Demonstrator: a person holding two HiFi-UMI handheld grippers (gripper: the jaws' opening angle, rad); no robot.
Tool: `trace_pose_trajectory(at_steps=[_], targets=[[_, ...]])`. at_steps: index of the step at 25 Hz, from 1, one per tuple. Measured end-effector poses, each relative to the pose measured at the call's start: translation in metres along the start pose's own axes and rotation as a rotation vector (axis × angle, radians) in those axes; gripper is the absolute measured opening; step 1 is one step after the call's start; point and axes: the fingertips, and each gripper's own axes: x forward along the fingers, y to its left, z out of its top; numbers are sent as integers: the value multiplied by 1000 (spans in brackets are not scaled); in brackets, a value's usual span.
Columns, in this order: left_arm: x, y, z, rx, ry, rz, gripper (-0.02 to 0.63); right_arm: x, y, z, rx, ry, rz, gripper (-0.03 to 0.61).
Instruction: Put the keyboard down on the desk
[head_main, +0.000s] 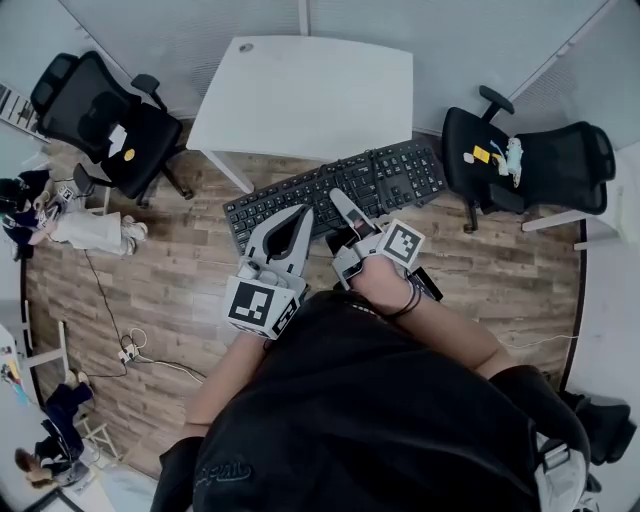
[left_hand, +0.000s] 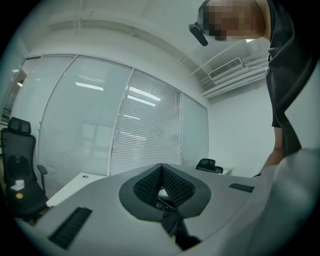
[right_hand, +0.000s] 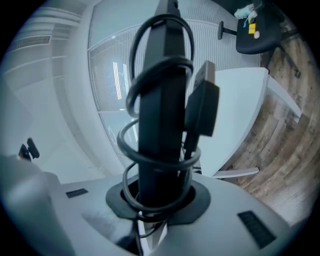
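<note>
The black keyboard (head_main: 340, 190) hangs over the wooden floor (head_main: 180, 290) at frame centre. Its long axis runs lower left to upper right, roughly along the near edge of the white desk (head_main: 300, 95) just above it. The right gripper (head_main: 350, 222) clamps its near edge, cable (right_hand: 156, 162) looped round. The left gripper (head_main: 303, 213), jaws closed tip to tip, sits just left. The desk lies up-frame, so the keyboard probably goes forward.

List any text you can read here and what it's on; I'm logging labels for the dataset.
Nothing reads clearly.
Keyboard: key legends too small.
Marker cubes on the left hand-held gripper and right hand-held gripper: square patterns, no words.
Shirt print: too blurred.
Yellow tag on the office chair: too small.
</note>
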Motion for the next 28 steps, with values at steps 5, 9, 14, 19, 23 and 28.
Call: trace_pose_trajectory(at_steps=[5,9,14,19,23,28], targets=[[50,1,12,6,-21,51,15,14,1,53,-13,35,25,84],[87,-8,11,17,-16,67,15,17,-1,85,-43,65,44,84],[110,-8,8,8,6,72,15,19,-14,104,-9,72,35,84],[129,-6,4,-5,27,45,15,26,-19,118,10,53,35,84],[134,-3,7,-3,13,22,15,27,-24,123,-11,35,18,84],[146,13,4,-22,14,-15,15,40,-29,132,-29,4,0,84]])
